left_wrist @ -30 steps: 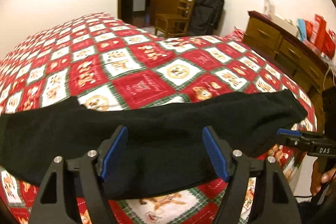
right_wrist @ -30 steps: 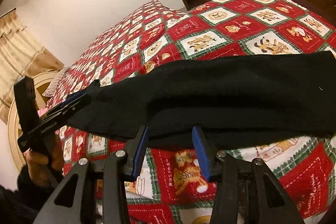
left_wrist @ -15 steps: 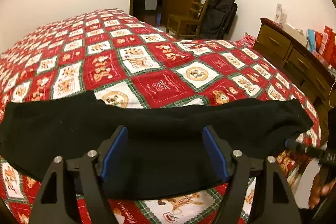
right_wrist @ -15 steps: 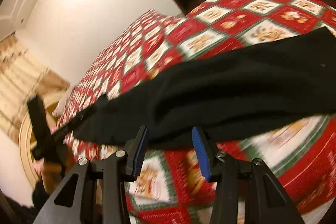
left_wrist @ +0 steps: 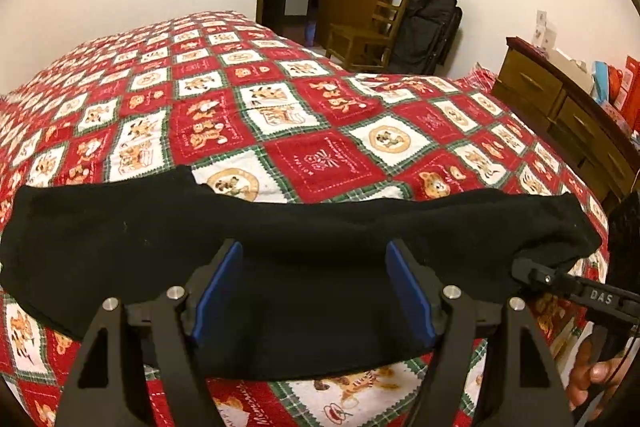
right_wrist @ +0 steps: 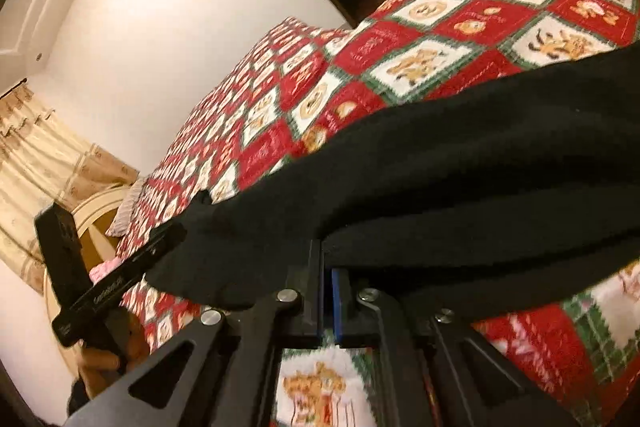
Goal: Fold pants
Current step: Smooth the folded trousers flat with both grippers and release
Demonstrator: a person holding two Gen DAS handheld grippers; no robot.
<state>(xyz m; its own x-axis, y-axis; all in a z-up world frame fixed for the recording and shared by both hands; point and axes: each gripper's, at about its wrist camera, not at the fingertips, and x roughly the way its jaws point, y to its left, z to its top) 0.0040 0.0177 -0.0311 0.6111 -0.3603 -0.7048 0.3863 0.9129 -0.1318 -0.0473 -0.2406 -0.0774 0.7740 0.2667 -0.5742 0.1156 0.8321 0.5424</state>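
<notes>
Since a second ago we've clamped the right gripper [right_wrist: 327, 291] onto the black pants [left_wrist: 280, 227] hem; left gripper [left_wrist: 314, 291] stays wide above them.

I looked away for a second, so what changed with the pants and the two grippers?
The right hand-held gripper closed from open onto the near edge of the black pants. The left hand-held gripper stayed open over the pants, which still lie across the quilt.

The right gripper [right_wrist: 327, 279] has its blue pads nearly together at the edge of the black pants [right_wrist: 460, 187], but motion blur hides whether cloth lies between them. The picture's right edge cuts the pants off, and the bedspread [right_wrist: 560, 339] below them is smeared.
</notes>
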